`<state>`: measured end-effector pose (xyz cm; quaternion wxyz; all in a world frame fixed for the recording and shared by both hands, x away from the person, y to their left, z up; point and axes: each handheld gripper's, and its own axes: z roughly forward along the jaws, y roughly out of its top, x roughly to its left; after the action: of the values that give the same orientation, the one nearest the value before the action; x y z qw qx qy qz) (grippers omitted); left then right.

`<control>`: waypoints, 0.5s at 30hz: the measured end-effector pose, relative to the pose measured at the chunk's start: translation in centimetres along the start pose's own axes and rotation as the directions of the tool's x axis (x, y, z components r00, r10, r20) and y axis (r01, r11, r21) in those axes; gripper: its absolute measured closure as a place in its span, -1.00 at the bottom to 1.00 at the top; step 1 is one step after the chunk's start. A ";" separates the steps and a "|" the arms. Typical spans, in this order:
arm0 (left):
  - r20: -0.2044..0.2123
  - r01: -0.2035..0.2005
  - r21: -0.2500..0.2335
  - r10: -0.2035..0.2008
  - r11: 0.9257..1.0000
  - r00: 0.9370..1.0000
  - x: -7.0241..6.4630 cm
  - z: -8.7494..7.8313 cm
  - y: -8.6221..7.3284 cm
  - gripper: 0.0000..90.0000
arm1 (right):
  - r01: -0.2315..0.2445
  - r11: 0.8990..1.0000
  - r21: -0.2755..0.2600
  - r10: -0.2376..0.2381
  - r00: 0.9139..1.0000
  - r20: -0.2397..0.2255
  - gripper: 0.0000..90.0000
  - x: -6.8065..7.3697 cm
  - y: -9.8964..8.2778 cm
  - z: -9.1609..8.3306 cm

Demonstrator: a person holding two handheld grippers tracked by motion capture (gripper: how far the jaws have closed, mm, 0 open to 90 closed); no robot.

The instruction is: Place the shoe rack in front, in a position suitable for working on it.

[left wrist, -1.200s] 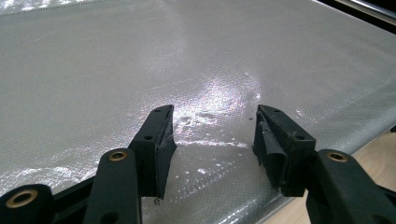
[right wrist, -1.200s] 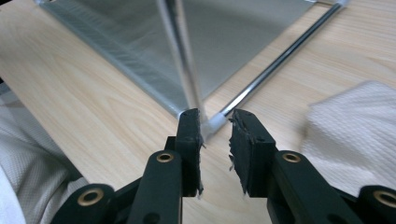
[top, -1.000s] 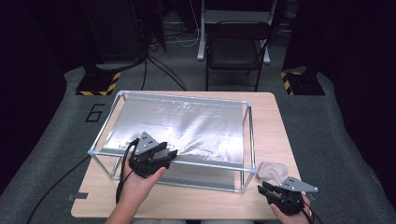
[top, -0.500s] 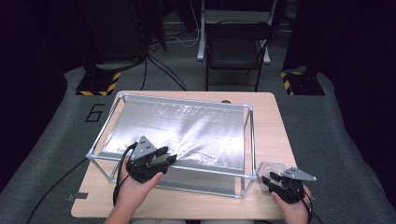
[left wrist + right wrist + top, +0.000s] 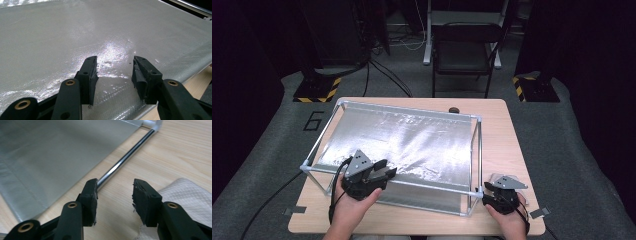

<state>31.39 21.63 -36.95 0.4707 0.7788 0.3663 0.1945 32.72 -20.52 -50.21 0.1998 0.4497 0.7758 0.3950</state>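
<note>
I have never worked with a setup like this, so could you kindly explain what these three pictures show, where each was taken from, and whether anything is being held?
There is no robot here: a person at a wooden table holds a hand-operated two-jaw gripper in each hand. The high view looks down from above the person's side. It shows the left gripper over a silvery sheet stretched on a metal tube frame, and the right gripper by the frame's near right corner. The other two pictures come from cameras riding on each gripper, looking along its black jaws. The left gripper view shows open jaws above the sheet. In the right gripper view the jaws have just been opening and nothing is between them; a white paper towel lies beside them. Neither gripper holds anything.
</note>
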 end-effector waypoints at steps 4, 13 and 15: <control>-0.004 0.000 0.017 0.000 1.000 1.000 0.2 -0.5 0.0 0.21 | -0.036 0.999 -0.015 0.036 0.999 0.032 0.17 -1.0 -0.6 -0.9; -0.034 0.008 0.021 -0.007 1.000 0.999 -0.1 -0.2 0.5 0.00 | -0.138 0.988 -0.064 0.146 0.979 0.145 0.04 -4.4 -2.2 -3.4; -0.023 0.012 0.025 -0.011 1.000 1.000 -0.4 0.2 0.7 -0.01 | -0.145 0.988 -0.055 0.152 0.977 0.151 0.02 -4.5 -2.3 -3.4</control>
<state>31.52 21.00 -36.41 0.4580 0.7802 0.3784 0.1959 31.55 -26.54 -50.11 0.2390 0.5314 0.7133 0.3895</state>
